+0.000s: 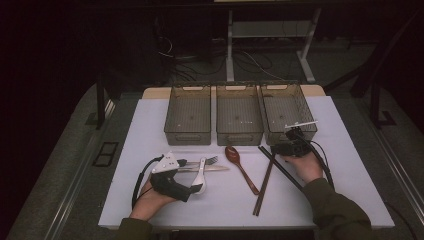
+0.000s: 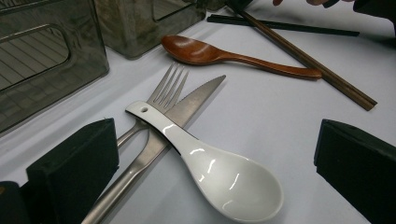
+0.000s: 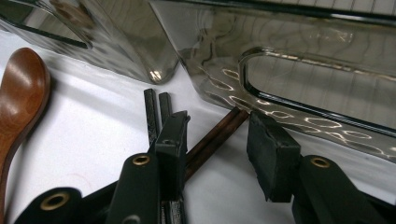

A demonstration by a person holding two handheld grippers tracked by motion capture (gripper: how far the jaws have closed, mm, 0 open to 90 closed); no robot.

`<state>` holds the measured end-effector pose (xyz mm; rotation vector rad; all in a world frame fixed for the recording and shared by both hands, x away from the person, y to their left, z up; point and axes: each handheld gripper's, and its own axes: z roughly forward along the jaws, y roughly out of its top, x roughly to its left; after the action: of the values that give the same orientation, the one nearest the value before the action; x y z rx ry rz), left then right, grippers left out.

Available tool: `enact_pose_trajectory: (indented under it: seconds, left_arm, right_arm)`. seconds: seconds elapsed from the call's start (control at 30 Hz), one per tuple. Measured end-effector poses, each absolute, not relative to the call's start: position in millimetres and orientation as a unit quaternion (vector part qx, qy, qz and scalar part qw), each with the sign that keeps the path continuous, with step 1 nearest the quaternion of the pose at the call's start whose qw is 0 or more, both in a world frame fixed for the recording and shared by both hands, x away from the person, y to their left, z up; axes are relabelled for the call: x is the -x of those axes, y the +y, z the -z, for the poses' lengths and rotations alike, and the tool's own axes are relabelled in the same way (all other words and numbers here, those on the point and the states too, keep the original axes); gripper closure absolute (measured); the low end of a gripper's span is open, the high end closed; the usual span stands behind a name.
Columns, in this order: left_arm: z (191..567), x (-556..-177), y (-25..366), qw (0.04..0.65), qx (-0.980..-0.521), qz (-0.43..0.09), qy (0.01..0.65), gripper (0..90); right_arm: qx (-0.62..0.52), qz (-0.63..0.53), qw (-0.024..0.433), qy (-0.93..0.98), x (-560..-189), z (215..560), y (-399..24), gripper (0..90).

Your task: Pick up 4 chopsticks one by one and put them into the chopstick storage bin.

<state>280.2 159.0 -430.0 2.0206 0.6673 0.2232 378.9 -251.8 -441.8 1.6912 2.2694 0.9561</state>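
Note:
My left gripper (image 1: pixel 189 176) stands open low over the white mat, its jaws wide on either side of a white ceramic spoon (image 2: pixel 224 177). That spoon lies across a steel fork (image 2: pixel 166 91) and a steel knife (image 2: pixel 196 98). My right gripper (image 3: pixel 217 123) is down at the far ends of the chopsticks, close to the right bin (image 3: pixel 303 60). The brown chopsticks (image 3: pixel 210 140) run between its jaws, with a gap left at the right pad. The black chopsticks (image 3: pixel 156 114) lie under and past its left jaw. In the high view the right gripper (image 1: pixel 280 148) sits just before that bin.
Three translucent grey bins (image 1: pixel 188 112) (image 1: pixel 239 112) (image 1: pixel 285 107) stand in a row at the back of the mat. A brown wooden spoon (image 1: pixel 240 165) lies between the two cutlery groups. The brown chopsticks (image 1: pixel 263 185) cross the black ones (image 1: pixel 280 167). Table edges drop off on both sides.

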Motion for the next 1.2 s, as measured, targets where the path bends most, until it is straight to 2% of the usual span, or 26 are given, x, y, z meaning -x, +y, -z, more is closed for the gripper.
enact_pose_trajectory:
  seconds: [0.4,1.2]
  left_arm:
    - [430.0,-280.2,158.8,0.48,-0.829,-0.091,0.273,0.0]
    - [430.1,-280.2,158.6,0.48,-0.829,-0.09,0.271,0.0]
  right_arm:
    - [-0.563,-0.311,0.084,0.761,-378.2,441.3,-249.6,60.5]
    - [-0.55,-0.307,0.085,0.772,-377.7,441.3,-246.7,73.8]
